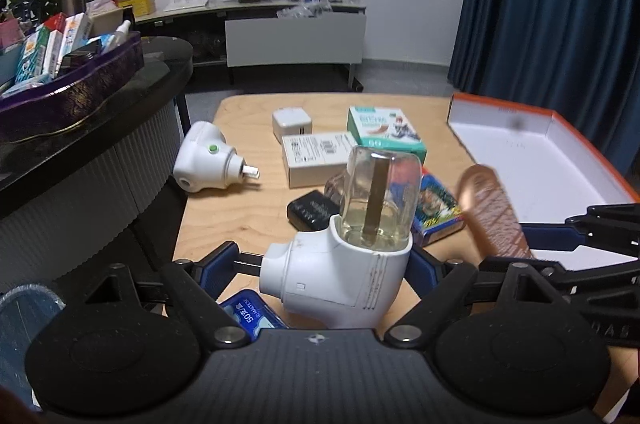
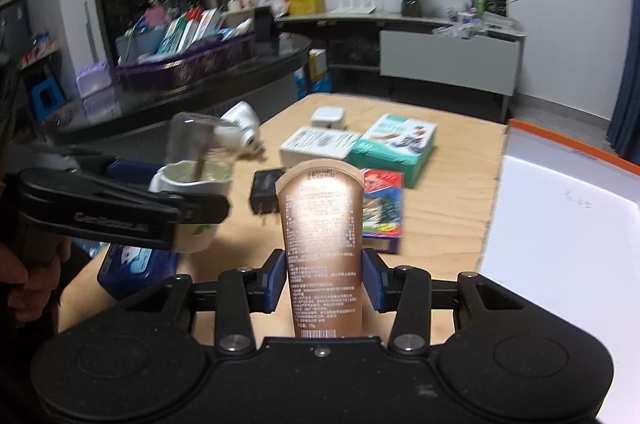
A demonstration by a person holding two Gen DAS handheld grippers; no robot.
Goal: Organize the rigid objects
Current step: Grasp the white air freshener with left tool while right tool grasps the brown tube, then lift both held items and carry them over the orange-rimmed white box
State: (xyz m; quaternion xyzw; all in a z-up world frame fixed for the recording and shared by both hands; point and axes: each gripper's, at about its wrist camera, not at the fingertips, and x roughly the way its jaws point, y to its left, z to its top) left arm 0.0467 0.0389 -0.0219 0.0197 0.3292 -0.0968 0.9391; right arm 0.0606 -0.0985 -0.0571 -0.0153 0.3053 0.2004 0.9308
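Note:
My left gripper (image 1: 324, 264) is shut on a white plug-in vaporizer (image 1: 340, 276) with a clear liquid bottle (image 1: 380, 196) on top, held above the wooden table (image 1: 240, 216). It also shows in the right wrist view (image 2: 192, 192). My right gripper (image 2: 324, 280) is shut on a brown tube (image 2: 324, 244), held upright above the table's near edge; the tube shows blurred in the left wrist view (image 1: 496, 216). An open white box with an orange rim (image 2: 568, 224) lies on the right.
On the table lie a second white vaporizer (image 1: 204, 156), a white charger cube (image 1: 291, 122), a white carton (image 1: 316, 158), a green box (image 1: 384, 132), a colourful box (image 1: 436, 210), a black adapter (image 1: 314, 210) and a blue pack (image 1: 250, 314). A purple tray of boxes (image 1: 76, 84) stands left.

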